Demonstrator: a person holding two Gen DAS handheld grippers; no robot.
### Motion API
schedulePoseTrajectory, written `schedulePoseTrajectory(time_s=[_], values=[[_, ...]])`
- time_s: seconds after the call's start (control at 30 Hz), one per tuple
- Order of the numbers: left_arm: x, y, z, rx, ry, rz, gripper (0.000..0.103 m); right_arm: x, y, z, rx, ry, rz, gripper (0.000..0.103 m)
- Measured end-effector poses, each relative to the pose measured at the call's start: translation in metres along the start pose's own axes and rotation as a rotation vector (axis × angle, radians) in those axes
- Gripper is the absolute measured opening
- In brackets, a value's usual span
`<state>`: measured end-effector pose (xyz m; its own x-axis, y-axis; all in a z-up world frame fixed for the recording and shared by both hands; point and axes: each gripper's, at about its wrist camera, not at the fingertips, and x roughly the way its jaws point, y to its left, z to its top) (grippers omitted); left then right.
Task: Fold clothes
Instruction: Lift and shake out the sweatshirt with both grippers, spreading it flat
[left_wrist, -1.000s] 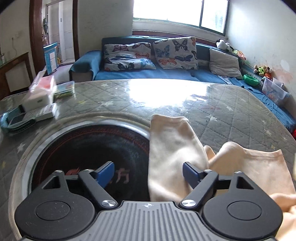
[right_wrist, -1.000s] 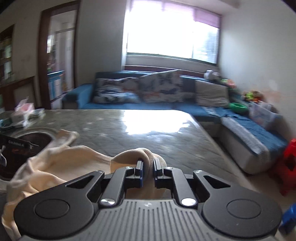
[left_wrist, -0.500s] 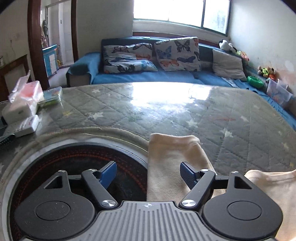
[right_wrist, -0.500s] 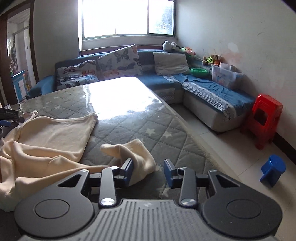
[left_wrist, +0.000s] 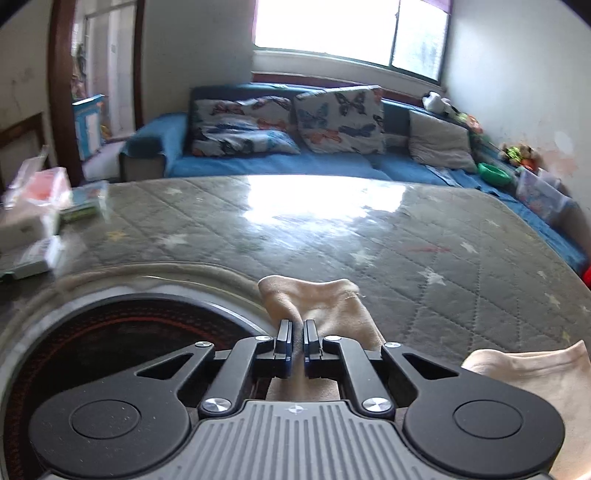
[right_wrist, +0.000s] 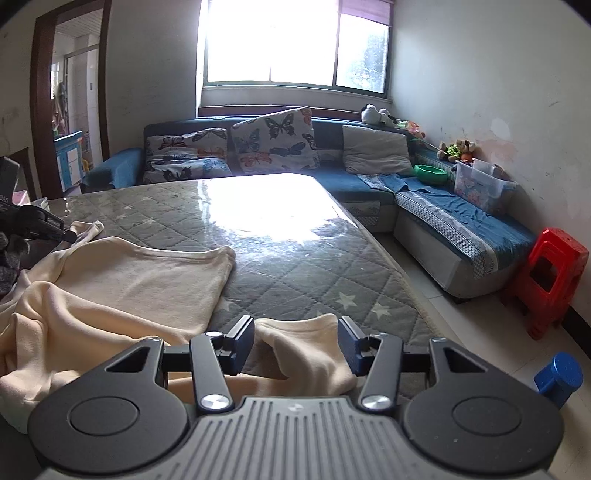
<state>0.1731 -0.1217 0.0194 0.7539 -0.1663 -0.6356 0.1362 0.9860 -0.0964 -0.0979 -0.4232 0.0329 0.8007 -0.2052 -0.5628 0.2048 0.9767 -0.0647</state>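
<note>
A cream long-sleeved garment (right_wrist: 122, 280) lies crumpled on the grey quilted table (right_wrist: 295, 258). In the left wrist view my left gripper (left_wrist: 297, 332) is shut on the cuff end of one cream sleeve (left_wrist: 325, 302), beside the round dark inset (left_wrist: 110, 343). The garment's body shows at the lower right (left_wrist: 535, 373). In the right wrist view my right gripper (right_wrist: 297, 332) is open, its fingers either side of the other sleeve's end (right_wrist: 306, 350), which lies on the table. The left gripper (right_wrist: 55, 230) shows at the far left there.
Boxes and small items (left_wrist: 37, 214) sit at the table's left edge. A blue corner sofa (right_wrist: 332, 166) with butterfly cushions runs behind and right of the table. A red stool (right_wrist: 546, 280) and a blue object (right_wrist: 557, 376) stand on the floor to the right.
My left gripper has closed on the sleeve cuff. My right gripper, shut on the other sleeve a second ago, has let it go and opened wider.
</note>
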Motion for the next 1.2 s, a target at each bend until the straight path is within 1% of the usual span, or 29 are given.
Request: schedulePoseTrajectory(time_s=[0.1, 0.17, 0.33, 0.43, 0.53, 0.63, 0.77, 0.83, 0.9, 0.93, 0.97, 1.03, 1.07, 1.13, 1.2], values=[[-0.025, 0.014, -0.001, -0.036, -0.048, 0.026, 0.006, 0.001, 0.005, 0.000, -0.025, -0.001, 0.017, 0.051], [-0.050, 0.026, -0.002, -0.047, -0.094, 0.056, 0.006, 0.003, 0.008, -0.001, -0.039, 0.006, 0.023, 0.051], [-0.117, 0.064, -0.013, -0.084, -0.186, 0.159, 0.005, 0.011, 0.003, -0.010, -0.019, 0.042, 0.026, 0.051], [-0.152, 0.092, -0.028, -0.138, -0.194, 0.196, 0.004, 0.016, -0.002, -0.017, -0.021, 0.064, -0.001, 0.051], [-0.181, 0.115, -0.051, -0.177, -0.186, 0.243, 0.004, 0.016, -0.008, -0.025, -0.026, 0.082, -0.057, 0.052], [-0.208, 0.137, -0.077, -0.216, -0.167, 0.310, 0.004, 0.011, -0.022, -0.031, 0.035, 0.086, -0.082, 0.057], [-0.242, 0.163, -0.110, -0.290, -0.128, 0.362, 0.004, -0.001, -0.049, -0.041, 0.163, 0.086, -0.135, 0.058], [-0.255, 0.171, -0.126, -0.324, -0.099, 0.371, 0.004, -0.007, -0.055, -0.047, 0.183, 0.081, -0.155, 0.059], [-0.263, 0.179, -0.141, -0.362, -0.058, 0.360, 0.004, -0.012, -0.059, -0.052, 0.199, 0.075, -0.174, 0.059], [-0.263, 0.181, -0.146, -0.366, -0.040, 0.371, 0.004, -0.015, -0.061, -0.055, 0.207, 0.073, -0.184, 0.060], [-0.264, 0.182, -0.151, -0.366, -0.026, 0.389, 0.004, -0.017, -0.065, -0.056, 0.230, 0.066, -0.189, 0.060], [-0.261, 0.188, -0.154, -0.376, 0.008, 0.390, 0.005, -0.020, -0.073, -0.055, 0.292, 0.051, -0.196, 0.060], [-0.260, 0.190, -0.156, -0.382, 0.025, 0.391, 0.008, -0.021, -0.078, -0.055, 0.315, 0.048, -0.196, 0.060], [-0.258, 0.193, -0.158, -0.385, 0.044, 0.401, 0.009, -0.024, -0.078, -0.053, 0.293, 0.038, -0.194, 0.060], [-0.263, 0.190, -0.156, -0.364, 0.022, 0.426, 0.012, -0.031, -0.069, -0.050, 0.228, 0.007, -0.183, 0.060]])
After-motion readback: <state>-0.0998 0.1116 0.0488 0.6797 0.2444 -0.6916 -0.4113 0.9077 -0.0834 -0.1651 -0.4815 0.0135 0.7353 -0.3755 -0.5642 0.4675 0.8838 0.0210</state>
